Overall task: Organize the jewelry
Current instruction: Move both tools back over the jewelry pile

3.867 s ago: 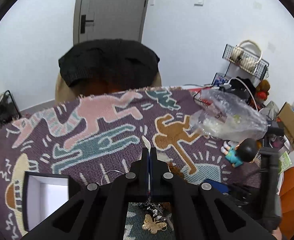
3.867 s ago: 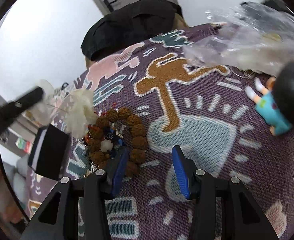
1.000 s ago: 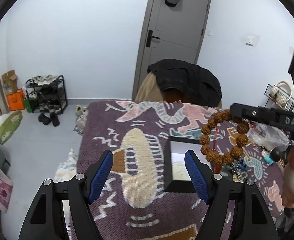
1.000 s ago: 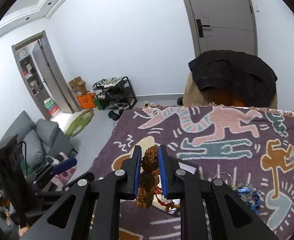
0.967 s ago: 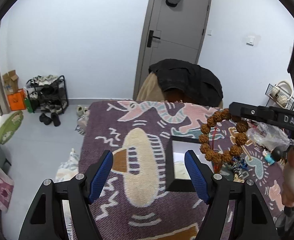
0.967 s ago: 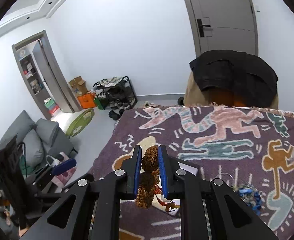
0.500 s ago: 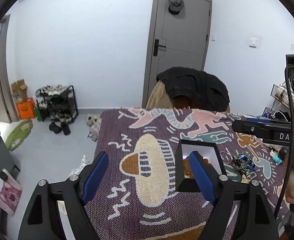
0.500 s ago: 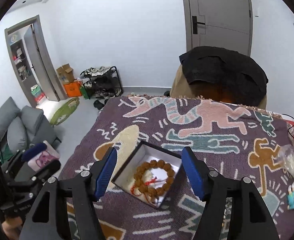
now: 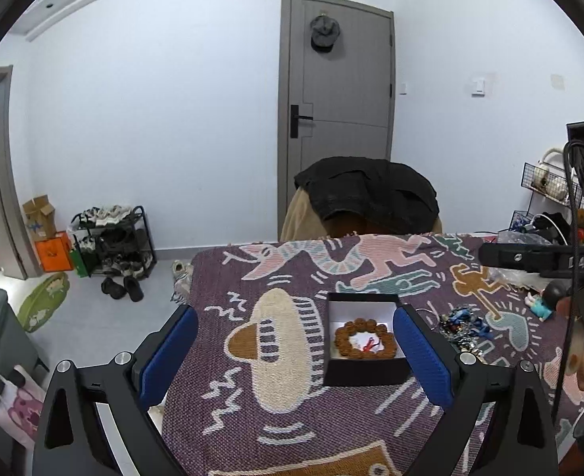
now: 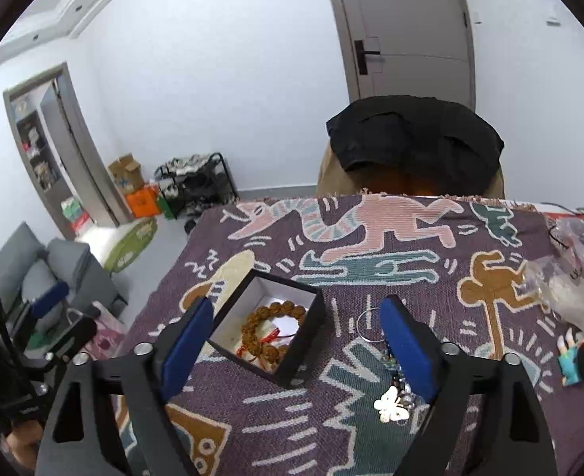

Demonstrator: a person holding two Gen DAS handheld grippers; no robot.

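Observation:
A brown bead bracelet (image 9: 364,338) with a red cord lies inside an open black box (image 9: 363,373) with a white lining on the patterned cloth; both show in the right wrist view, the bracelet (image 10: 270,331) in the box (image 10: 300,351). A pile of loose jewelry (image 9: 464,327) lies right of the box, with a butterfly charm (image 10: 390,405) and a thin ring (image 10: 365,327). My left gripper (image 9: 294,357) is open and empty, held above the cloth before the box. My right gripper (image 10: 298,351) is open and empty above the box.
A small doll (image 10: 581,359) and a clear plastic bag (image 10: 569,277) lie at the table's right. A chair with a black jacket (image 9: 365,194) stands behind the table. The table's left edge drops to the floor, with a shoe rack (image 9: 111,242) beyond.
The right gripper opened and let the bead bracelet go into the box, then drew back. The left gripper stayed open and pulled back, so the box now sits between its fingers in view.

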